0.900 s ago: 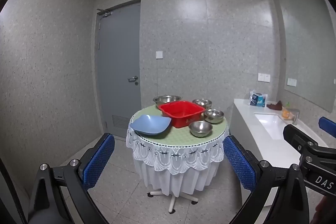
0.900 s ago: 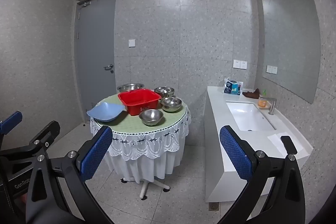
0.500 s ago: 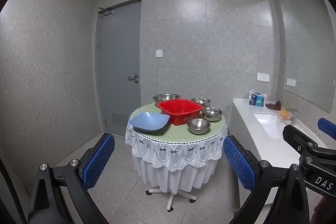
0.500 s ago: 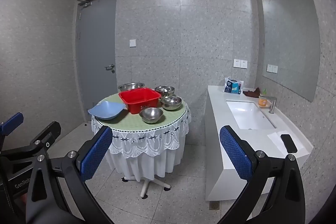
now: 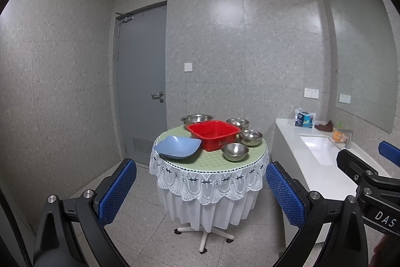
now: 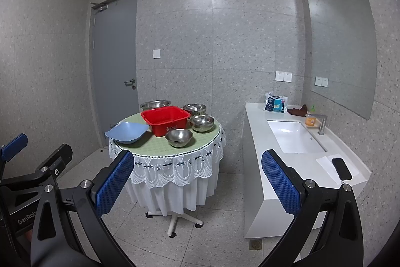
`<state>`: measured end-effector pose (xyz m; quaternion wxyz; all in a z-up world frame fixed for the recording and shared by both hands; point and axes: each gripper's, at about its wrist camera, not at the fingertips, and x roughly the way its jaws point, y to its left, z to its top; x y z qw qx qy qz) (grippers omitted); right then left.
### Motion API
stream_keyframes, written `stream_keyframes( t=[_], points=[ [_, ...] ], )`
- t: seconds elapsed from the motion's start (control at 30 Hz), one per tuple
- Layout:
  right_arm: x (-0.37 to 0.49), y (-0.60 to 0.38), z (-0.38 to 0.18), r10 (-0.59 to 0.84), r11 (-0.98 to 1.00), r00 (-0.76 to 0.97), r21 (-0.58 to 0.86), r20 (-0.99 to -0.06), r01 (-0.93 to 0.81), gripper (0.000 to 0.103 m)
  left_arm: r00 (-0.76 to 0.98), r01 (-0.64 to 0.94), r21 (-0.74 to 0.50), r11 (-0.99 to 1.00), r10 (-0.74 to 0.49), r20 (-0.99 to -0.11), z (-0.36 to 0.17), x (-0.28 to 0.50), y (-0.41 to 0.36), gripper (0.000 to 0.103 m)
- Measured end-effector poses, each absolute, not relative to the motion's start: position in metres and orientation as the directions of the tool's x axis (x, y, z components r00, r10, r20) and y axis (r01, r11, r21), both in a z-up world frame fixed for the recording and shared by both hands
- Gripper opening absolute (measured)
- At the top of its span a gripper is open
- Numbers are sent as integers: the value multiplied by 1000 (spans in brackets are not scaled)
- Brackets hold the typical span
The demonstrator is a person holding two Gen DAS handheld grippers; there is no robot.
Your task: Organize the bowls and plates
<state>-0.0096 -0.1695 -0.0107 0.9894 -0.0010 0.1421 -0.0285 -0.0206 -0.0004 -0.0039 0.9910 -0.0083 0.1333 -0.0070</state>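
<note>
A grey door [image 5: 142, 89] stands shut behind the round table [image 5: 210, 162] (white lace cloth). On the white counter [image 6: 260, 131]: 1 sink [image 6: 295, 137], a blue packet [image 6: 275, 104], a black phone [image 6: 341, 168].

Round table [image 5: 208, 158] slightly lower, leftward.

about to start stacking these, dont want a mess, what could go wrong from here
The blue plate pokes past the table edge on the left; a nudge could tip it to the floor. The steel bowls crowd the red tub, so reaching for one may knock its neighbour. The lace cloth hangs low and could snag the open left gripper or right gripper, dragging everything.
</note>
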Motion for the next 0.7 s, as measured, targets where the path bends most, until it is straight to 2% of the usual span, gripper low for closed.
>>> stream_keyframes(
  t=[0.7],
  points=[
    [-10,-167,-9,-56,998,962,-13,-269,54,103,968,10,-25,1000,-16,-252,-7,-22,-1,102]
  ],
)
